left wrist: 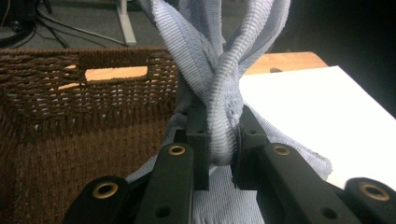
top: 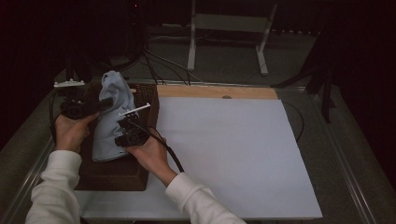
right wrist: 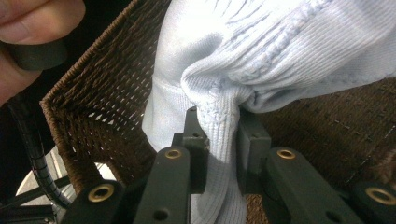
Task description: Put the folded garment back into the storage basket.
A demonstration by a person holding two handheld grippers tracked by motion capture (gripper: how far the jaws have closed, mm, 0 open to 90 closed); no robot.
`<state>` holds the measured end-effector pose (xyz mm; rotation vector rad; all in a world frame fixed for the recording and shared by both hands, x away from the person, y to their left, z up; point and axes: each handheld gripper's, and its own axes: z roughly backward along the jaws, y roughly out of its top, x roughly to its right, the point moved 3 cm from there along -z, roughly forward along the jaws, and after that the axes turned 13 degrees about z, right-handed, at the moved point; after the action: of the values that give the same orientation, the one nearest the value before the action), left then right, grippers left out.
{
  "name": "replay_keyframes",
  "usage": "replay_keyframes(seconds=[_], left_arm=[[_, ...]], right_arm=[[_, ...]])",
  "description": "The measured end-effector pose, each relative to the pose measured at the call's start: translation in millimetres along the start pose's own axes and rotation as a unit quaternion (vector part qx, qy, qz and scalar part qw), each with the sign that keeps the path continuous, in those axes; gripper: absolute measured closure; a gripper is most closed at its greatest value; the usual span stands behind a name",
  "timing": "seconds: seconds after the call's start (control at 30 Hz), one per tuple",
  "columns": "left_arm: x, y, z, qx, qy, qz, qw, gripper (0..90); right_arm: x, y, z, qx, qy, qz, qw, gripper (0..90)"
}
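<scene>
Holding pale blue ribbed cloth (top: pixel 111 116) over brown wicker basket (top: pixel 112 175) at bench left edge: left gripper (left wrist: pixel 219 140) and right gripper (right wrist: pixel 219 140) each clamp bunched fold.

- White sheet (top: pixel 233 154) covers most of the table top, right of centre.
- Wooden strip (top: pixel 217 92) runs along the sheet's far edge; small dark spot near its middle.
- Grey table (top: pixel 345 154) edge bare at the right of the sheet.
- White metal frame (top: pixel 229 28) stands on the floor beyond the table.
- Dark cables (top: pixel 156 65) trail across the floor behind.
</scene>
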<state>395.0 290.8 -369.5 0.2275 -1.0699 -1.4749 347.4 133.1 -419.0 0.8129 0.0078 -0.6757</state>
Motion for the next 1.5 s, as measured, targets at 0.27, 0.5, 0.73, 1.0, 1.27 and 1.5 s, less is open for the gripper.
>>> replay_keyframes(seconds=[0.27,0.5,0.73,1.0,1.27,1.5], left_arm=[[-6.2,-3.5,1.9,-0.003,0.002,0.003,1.0000,80.4],[-11.1,-6.0,2.7,-0.007,0.004,0.003,1.0000,80.4],[-13.7,-7.6,3.5,-0.008,0.001,0.003,1.0000,80.4],[-20.6,-10.8,5.3,-0.011,0.003,0.005,0.9999,80.3],[-26.0,-13.0,6.8,-0.011,0.006,0.010,0.9999,80.3],[-30.0,-16.8,4.9,-0.020,0.013,0.011,0.9997,80.2]], right_arm=[[-5.0,-1.0,-5.6,-0.003,0.002,0.002,1.0000,77.5],[-6.8,-2.0,-11.7,-0.017,0.003,0.007,0.9998,77.4],[-9.9,-2.6,-14.7,-0.021,-0.001,0.014,0.9997,77.4],[-17.2,-3.4,-21.0,-0.035,0.003,0.031,0.9989,77.1],[-21.3,-4.5,-27.5,-0.041,0.004,0.036,0.9985,76.9],[-22.3,-7.4,-33.7,-0.054,-0.001,0.040,0.9977,76.8]])
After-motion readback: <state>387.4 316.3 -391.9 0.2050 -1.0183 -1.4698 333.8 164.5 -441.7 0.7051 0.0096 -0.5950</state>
